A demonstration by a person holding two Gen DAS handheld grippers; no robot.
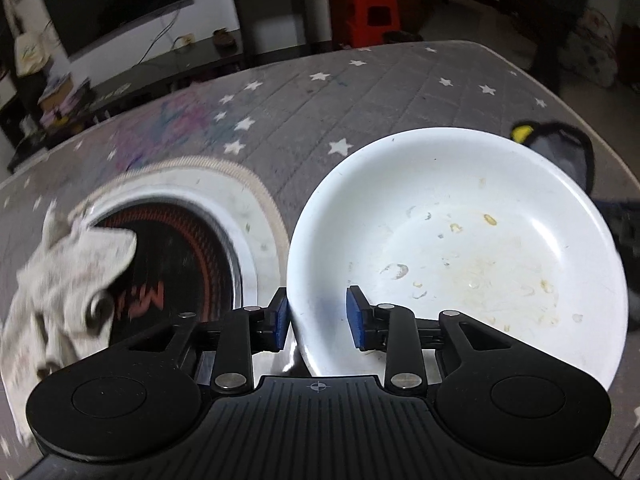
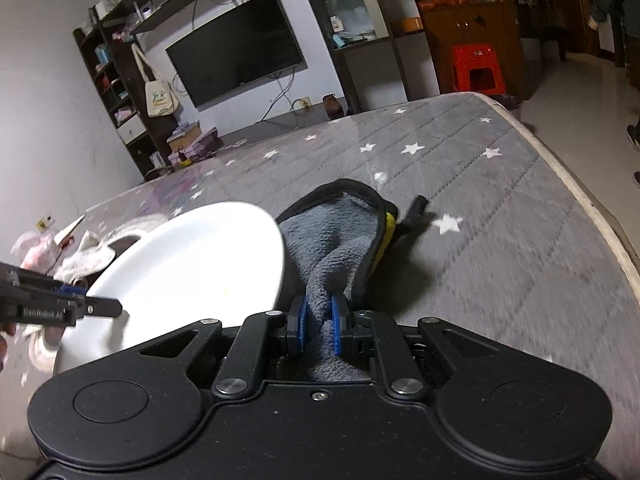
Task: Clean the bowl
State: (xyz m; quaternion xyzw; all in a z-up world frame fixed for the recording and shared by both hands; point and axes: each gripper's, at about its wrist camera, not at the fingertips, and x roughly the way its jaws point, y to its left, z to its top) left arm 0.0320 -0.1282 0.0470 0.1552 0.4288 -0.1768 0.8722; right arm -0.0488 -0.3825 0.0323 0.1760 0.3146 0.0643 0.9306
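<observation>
A white bowl [image 1: 460, 248] with yellowish food stains inside fills the right of the left wrist view; it also shows in the right wrist view [image 2: 192, 264]. My left gripper [image 1: 318, 318] straddles the bowl's near rim, one blue pad outside and one inside, with a gap between the inner pad and the wall. My right gripper [image 2: 319, 324] is shut on a grey fleece cloth [image 2: 336, 248] with black and yellow edging, held just right of the bowl. The cloth also shows behind the bowl's far right rim in the left wrist view [image 1: 560, 152].
The table has a grey star-patterned cover [image 2: 480, 208]. A round induction hob [image 1: 176, 264] is set in it left of the bowl, with a crumpled whitish rag [image 1: 68, 280] lying over its left side. A TV, shelves and a red stool [image 2: 476, 68] stand beyond.
</observation>
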